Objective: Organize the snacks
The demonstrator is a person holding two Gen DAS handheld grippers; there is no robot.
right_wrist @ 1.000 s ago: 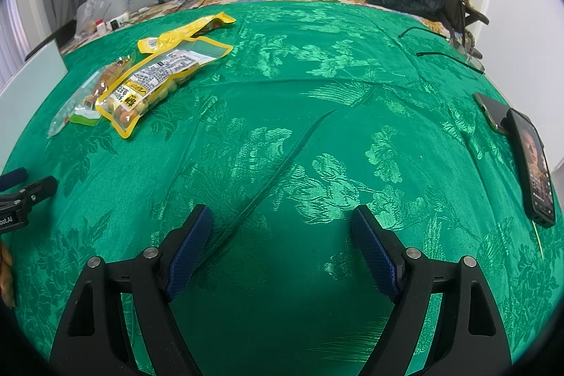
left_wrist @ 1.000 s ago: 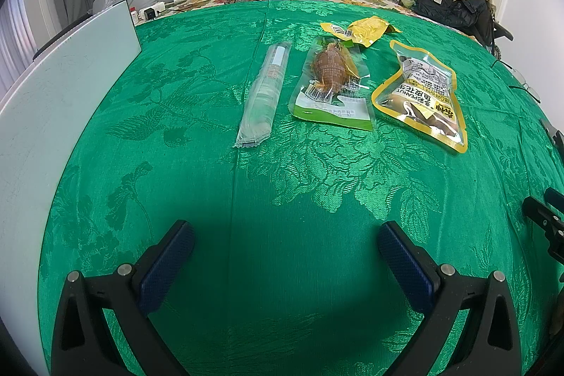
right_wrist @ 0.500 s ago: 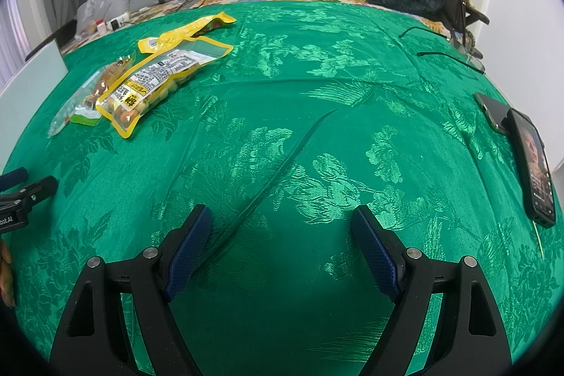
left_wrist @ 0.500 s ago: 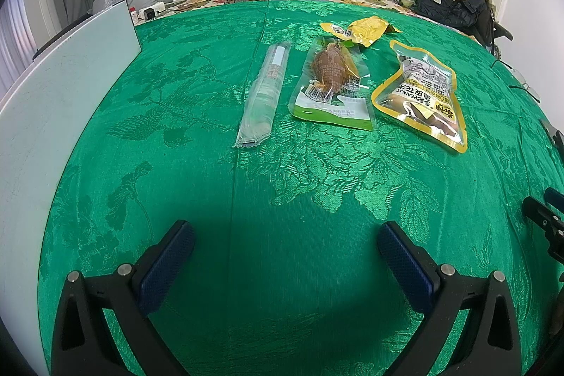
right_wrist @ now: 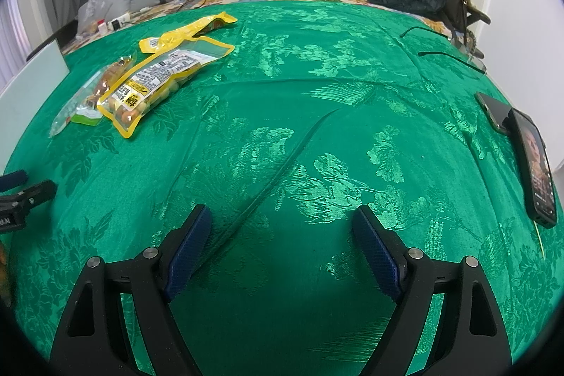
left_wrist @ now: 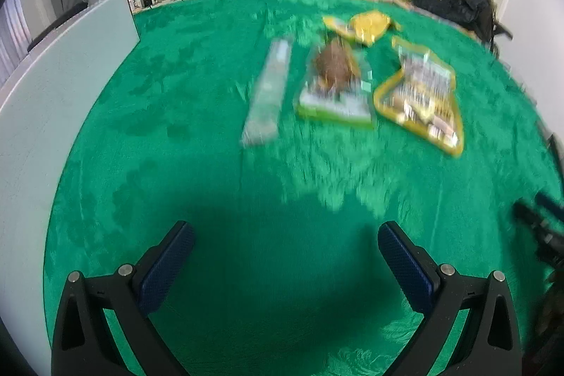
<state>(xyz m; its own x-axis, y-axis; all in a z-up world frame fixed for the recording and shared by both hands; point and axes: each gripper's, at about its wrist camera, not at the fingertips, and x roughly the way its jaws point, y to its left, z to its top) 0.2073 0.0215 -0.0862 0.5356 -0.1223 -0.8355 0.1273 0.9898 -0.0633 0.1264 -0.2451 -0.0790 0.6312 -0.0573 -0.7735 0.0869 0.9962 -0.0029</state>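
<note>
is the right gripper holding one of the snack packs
No, the right gripper stands open over bare green bedspread, and the yellow-edged snack pack lies far off to its left.

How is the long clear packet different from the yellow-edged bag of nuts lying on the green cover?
The long clear packet is narrow and stick-shaped; the yellow-edged bag is wide and flat. The packet looks pale and nearly colourless, while the bag has a bright yellow border and a printed label. The packet lies at the left end of the row, the bag at the right end. Both lie flat on the green cover, untouched by either gripper.
</note>
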